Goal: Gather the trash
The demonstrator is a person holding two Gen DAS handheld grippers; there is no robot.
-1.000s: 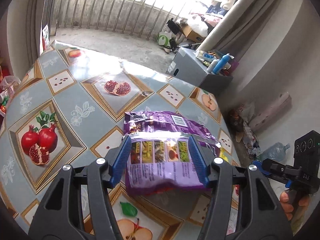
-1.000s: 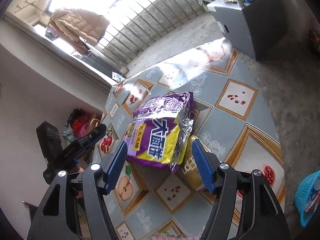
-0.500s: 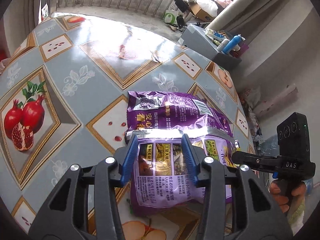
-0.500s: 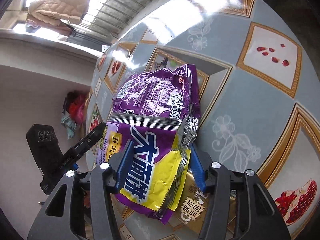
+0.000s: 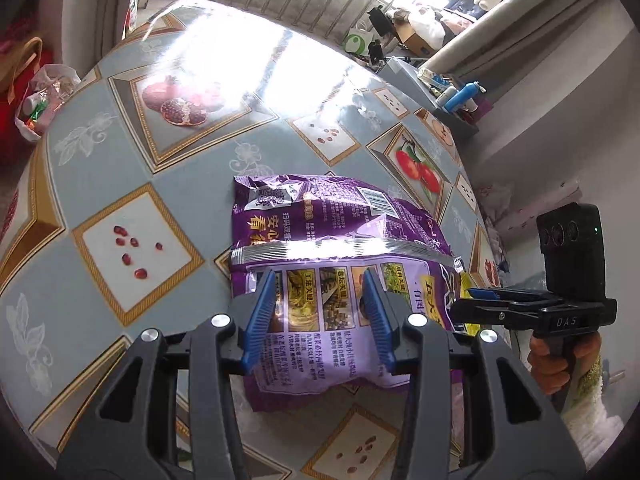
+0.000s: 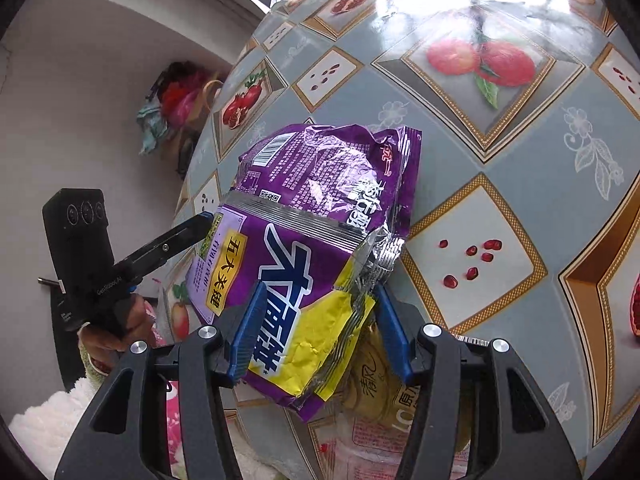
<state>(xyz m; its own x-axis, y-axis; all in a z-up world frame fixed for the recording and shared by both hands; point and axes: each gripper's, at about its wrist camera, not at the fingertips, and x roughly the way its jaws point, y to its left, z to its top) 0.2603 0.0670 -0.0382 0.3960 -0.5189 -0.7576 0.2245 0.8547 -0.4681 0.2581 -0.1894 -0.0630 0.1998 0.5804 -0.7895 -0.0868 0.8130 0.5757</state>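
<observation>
My left camera sits just behind my left claw [image 5: 320, 316] and looks forward and down along its two blue fingers [image 5: 260, 316], very near to the table [image 5: 104, 176]. It faces toward a railing and a bright window beyond the far edge. My right camera looks the same way along my right claw [image 6: 318, 328], also steeply down and close. Both views share the purple bag [image 5: 320, 280] that lies under my fingertips, seen from opposite sides. Each camera also sees the other claw: the right one at the right border, the left one at the left border.
</observation>
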